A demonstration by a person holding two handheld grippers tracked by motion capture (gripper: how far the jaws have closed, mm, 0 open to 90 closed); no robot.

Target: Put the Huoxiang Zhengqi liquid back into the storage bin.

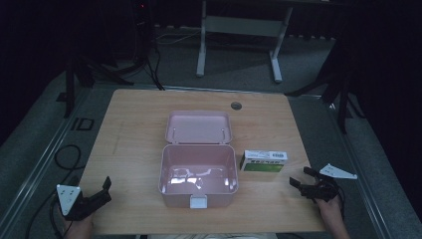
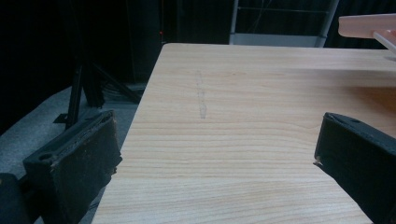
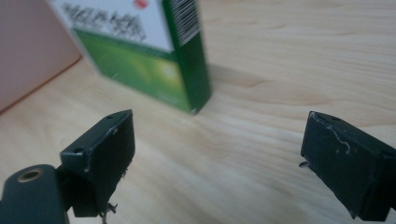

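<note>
Approaching green-and-white carton point(image 1: 263, 161) beside open pink box point(image 1: 198, 175) on bench point(image 1: 134, 144): right tongs point(image 1: 299, 177) apart, empty; left tongs point(image 1: 106, 187) apart, idle. Next: straddle carton, clamp.

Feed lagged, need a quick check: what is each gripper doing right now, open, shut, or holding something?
Left gripper: open, holding nothing, over the table's near left corner.
Right gripper: open, holding nothing, aimed at the green and white box, not touching it.
</note>
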